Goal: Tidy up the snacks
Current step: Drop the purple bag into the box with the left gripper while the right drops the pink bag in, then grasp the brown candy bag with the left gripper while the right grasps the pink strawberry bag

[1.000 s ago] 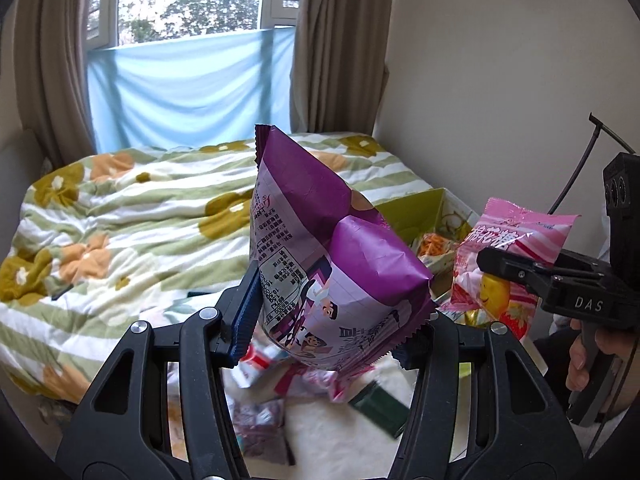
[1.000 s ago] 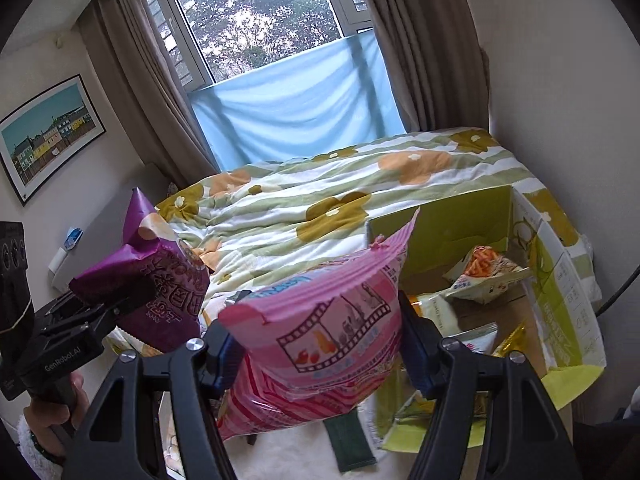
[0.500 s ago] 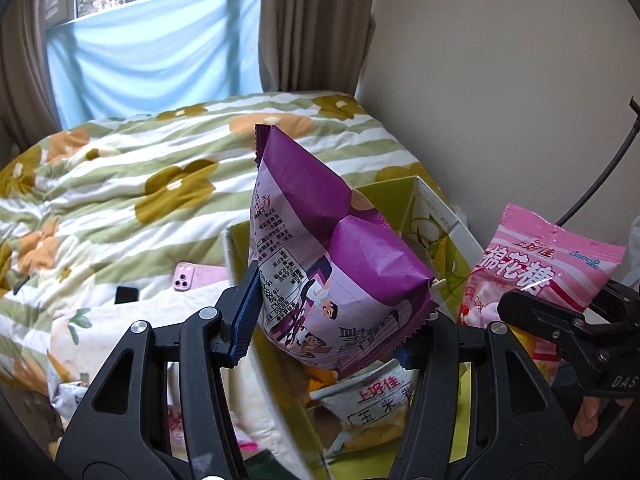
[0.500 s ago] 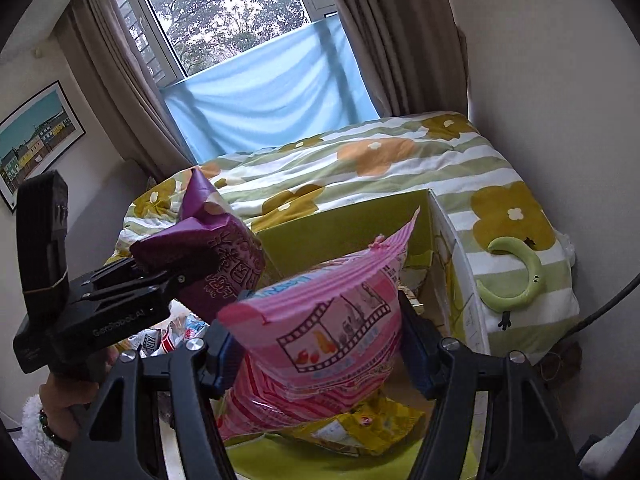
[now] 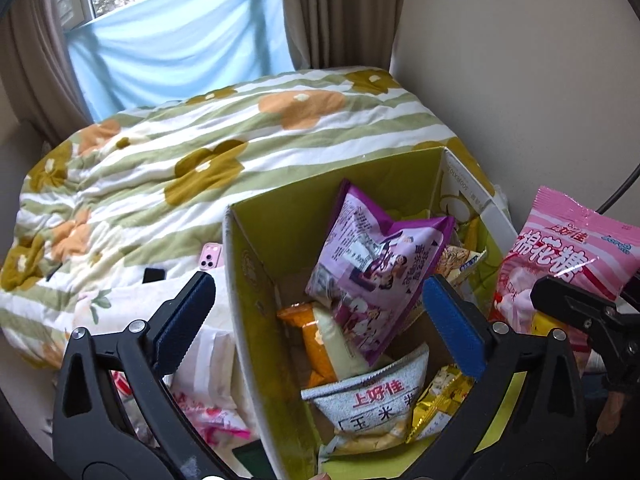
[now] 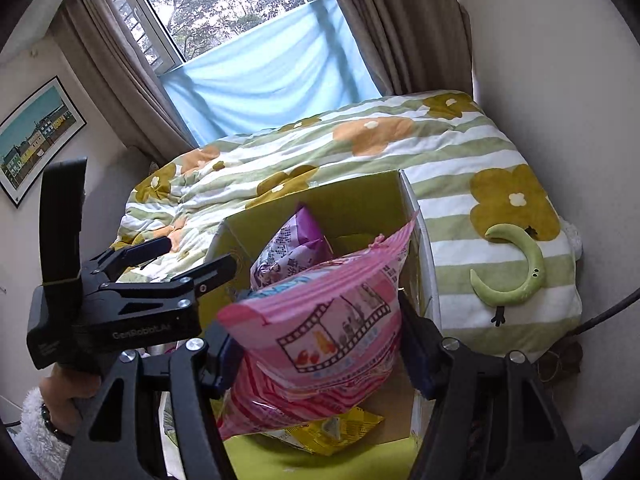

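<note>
A yellow-green cardboard box [image 5: 256, 264] stands open at the foot of the bed, also in the right wrist view [image 6: 360, 196]. The purple snack bag [image 5: 376, 272] lies inside it on other packets, free of any grip; it shows in the right wrist view [image 6: 288, 248] too. My left gripper [image 5: 316, 324] is open and empty above the box, seen from the side in the right wrist view [image 6: 188, 256]. My right gripper [image 6: 316, 344] is shut on a pink marshmallow bag [image 6: 320, 340] over the box's near right side; the bag also shows in the left wrist view [image 5: 560, 264].
Inside the box lie a grey-white packet [image 5: 372, 400], an orange packet [image 5: 304, 320] and a yellow packet [image 6: 332, 428]. Loose snacks [image 5: 200, 408] lie left of the box. A pink phone [image 5: 210, 256] and a green banana-shaped toy [image 6: 516, 272] rest on the flowered duvet.
My left gripper opened and let the purple bag drop into the box. Both grippers moved forward over the box, the right still holding the pink bag.
</note>
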Available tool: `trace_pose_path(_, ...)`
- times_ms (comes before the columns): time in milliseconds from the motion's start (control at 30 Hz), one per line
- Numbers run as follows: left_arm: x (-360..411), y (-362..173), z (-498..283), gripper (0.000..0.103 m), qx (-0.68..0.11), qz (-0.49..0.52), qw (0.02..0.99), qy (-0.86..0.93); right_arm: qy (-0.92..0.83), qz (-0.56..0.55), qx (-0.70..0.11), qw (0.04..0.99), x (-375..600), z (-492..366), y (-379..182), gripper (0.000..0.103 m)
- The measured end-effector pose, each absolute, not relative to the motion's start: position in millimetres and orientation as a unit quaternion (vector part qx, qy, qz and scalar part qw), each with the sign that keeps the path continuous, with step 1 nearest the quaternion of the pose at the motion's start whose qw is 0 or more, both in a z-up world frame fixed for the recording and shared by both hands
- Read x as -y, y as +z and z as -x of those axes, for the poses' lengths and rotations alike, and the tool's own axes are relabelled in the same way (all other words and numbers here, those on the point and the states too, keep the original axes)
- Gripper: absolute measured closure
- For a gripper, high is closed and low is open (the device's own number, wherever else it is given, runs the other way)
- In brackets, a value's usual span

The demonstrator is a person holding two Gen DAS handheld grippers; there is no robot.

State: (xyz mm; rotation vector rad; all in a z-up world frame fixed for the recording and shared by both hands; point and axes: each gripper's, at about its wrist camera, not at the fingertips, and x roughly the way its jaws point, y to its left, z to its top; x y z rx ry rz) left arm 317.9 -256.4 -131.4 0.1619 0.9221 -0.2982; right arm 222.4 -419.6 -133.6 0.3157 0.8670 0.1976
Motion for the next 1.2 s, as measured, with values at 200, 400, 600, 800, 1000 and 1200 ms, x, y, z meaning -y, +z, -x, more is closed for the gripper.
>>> trace_pose_path(200, 223, -126, -280, 0.000, -0.446, -0.035, 0.885, -0.130, 0.100, -0.127, -0.413, 0.896, 416, -212, -126, 0.040)
trace_pose_path(400, 195, -117, -264, 0.000, -0.446, -0.005, 0.888, -0.109, 0.093, -0.080, -0.430, 0.895, 404, -222, -121, 0.039)
trace_pose_path(600, 186, -114, -264, 0.000, -0.453, -0.016, 0.887, -0.091, 0.077, -0.076, -0.454, 0.884, 394, -241, -135, 0.039)
trace_pose_path(800, 180, -119, -264, 0.000, -0.462, -0.019, 0.883, -0.084, 0.049, -0.070, -0.461, 0.883, 387, -243, -146, 0.000)
trace_pose_path(1000, 175, -124, -263, 0.000, -0.466, -0.011, 0.880, -0.088, 0.051, -0.066, -0.432, 0.898, 385, -229, -141, 0.000)
trace_pose_path(1200, 173, -115, -258, 0.000, -0.459, -0.006, 0.884, -0.094, 0.057, -0.078, -0.427, 0.899, 387, -218, -134, 0.001)
